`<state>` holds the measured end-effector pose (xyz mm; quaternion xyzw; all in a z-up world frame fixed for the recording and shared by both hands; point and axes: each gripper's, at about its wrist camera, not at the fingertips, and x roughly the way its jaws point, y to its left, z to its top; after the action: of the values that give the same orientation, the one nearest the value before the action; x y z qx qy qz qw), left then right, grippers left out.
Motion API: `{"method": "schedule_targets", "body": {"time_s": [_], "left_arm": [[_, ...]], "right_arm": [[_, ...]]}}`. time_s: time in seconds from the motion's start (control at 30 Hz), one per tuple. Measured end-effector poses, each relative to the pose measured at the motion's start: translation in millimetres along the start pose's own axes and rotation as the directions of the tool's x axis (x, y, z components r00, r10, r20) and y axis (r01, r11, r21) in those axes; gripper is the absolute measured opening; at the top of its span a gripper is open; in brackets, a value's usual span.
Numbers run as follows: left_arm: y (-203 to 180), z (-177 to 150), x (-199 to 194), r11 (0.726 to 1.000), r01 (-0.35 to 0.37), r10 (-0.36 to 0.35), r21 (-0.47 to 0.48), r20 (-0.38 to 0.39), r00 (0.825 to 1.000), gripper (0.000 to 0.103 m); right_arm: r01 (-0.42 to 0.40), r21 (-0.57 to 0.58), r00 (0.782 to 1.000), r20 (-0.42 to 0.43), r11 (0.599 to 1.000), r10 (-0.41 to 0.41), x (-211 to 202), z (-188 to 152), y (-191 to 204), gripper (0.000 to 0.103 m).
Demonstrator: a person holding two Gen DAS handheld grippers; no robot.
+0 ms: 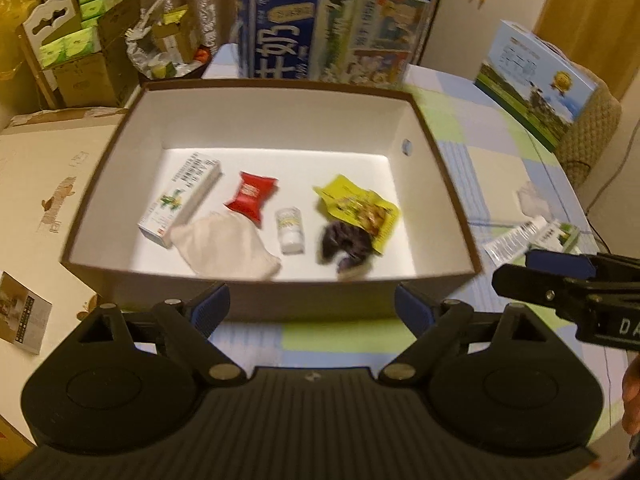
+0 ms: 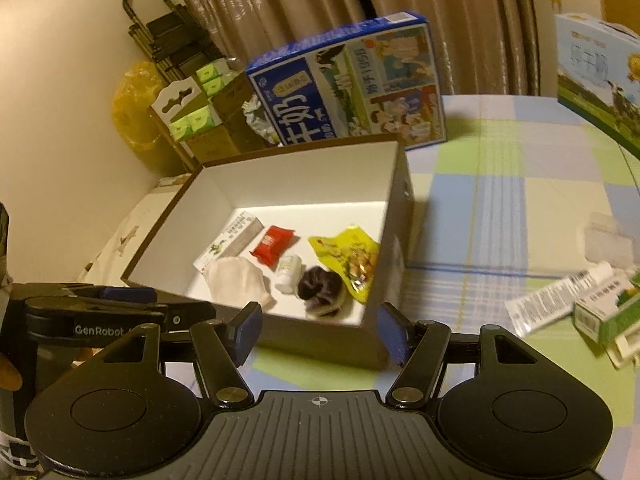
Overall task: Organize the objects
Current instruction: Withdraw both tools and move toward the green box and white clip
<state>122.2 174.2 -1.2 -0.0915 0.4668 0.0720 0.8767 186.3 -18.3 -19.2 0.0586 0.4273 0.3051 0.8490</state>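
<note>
An open brown-rimmed box [image 1: 276, 120] [image 2: 304, 178] with a white inside stands on the checked tablecloth. Inside lie a white medicine carton [image 1: 180, 200] [image 2: 232, 240], a red packet [image 1: 252, 196] [image 2: 274, 245], a pale cloth pouch [image 1: 228, 244] [image 2: 238, 280], a small white bottle [image 1: 290, 230] [image 2: 289, 273], a yellow snack packet [image 1: 356, 208] [image 2: 348, 258] and a dark scrunchie [image 1: 346, 246] [image 2: 320, 286]. My left gripper [image 1: 312, 308] [image 2: 120, 300] hangs open just before the box's near wall. My right gripper [image 2: 320, 332] [image 1: 556, 268] is open too, at the box's near right corner, holding nothing.
To the right of the box a white tube [image 2: 560, 296] [image 1: 516, 236], a green carton [image 2: 608, 316] [image 1: 560, 234] and a clear plastic piece [image 2: 608, 242] lie on the tablecloth [image 2: 500, 208]. A blue milk carton [image 1: 332, 28] [image 2: 352, 80] stands behind the box. Stacked cardboard boxes [image 1: 80, 48] fill the far left.
</note>
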Motion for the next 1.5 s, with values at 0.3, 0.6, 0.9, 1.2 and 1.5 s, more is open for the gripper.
{"method": "schedule_targets", "body": {"time_s": [0.3, 0.6, 0.9, 1.2, 1.5], "left_arm": [[-52.1, -22.2, 4.7, 0.997, 0.065, -0.063, 0.046, -0.051, 0.997, 0.087], [-116.0, -27.4, 13.1, 0.981, 0.152, -0.143, 0.119, -0.08, 0.986, 0.087], [-183.8, -23.6, 28.3, 0.95, 0.235, -0.218, 0.204, -0.102, 0.971, 0.087], [-245.7, -20.8, 65.0, 0.897, 0.272, -0.255, 0.348, -0.096, 0.962, 0.085], [-303.1, -19.5, 114.9, 0.781, 0.167, -0.191, 0.602, -0.024, 0.981, 0.075]], "right_arm": [[0.038, 0.069, 0.999, -0.018, 0.997, -0.037, -37.0, -22.6, -42.8, 0.061], [0.106, 0.178, 0.994, -0.025, 0.978, -0.103, -75.6, -41.5, -101.7, 0.062], [0.234, 0.221, 0.972, -0.016, 0.947, -0.236, -112.6, -50.2, -164.4, 0.062], [0.304, 0.306, 0.951, -0.044, 0.902, -0.306, -131.1, -61.8, -223.0, 0.062], [0.323, 0.393, 0.944, -0.067, 0.861, -0.323, -136.9, -69.1, -263.8, 0.062]]}}
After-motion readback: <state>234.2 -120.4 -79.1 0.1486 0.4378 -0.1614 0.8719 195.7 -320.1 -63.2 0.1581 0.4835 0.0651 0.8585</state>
